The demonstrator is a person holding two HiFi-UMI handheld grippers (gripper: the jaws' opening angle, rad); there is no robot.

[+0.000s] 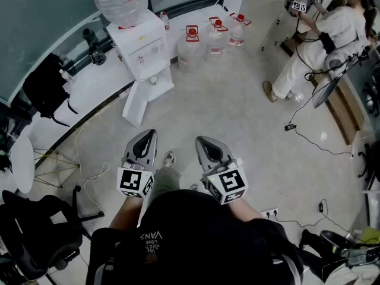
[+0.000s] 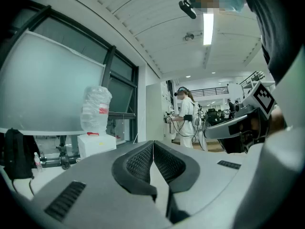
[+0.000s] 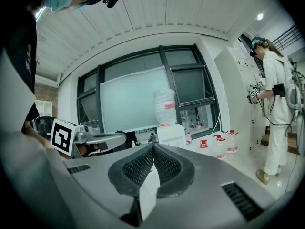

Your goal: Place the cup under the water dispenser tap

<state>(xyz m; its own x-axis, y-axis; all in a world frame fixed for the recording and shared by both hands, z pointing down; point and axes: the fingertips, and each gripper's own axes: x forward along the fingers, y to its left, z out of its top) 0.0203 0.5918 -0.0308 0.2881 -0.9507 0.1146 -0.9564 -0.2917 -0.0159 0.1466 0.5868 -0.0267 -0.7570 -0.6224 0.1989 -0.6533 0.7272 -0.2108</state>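
Three jugs (image 1: 192, 47) beside one dispenser (image 1: 142, 43), possibly one cup (image 1: 154, 80).

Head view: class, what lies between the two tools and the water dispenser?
In the head view, only bare floor separates the left tool and right tool from the water dispenser.

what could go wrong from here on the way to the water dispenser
1. A white cable loops over the floor on the way to the water dispenser; a foot could catch it.
2. The dispenser's lower door hangs open and might get knocked.
3. The left gripper and right gripper are both shut and empty, so they would only push at whatever they meet unless the jaws open first.
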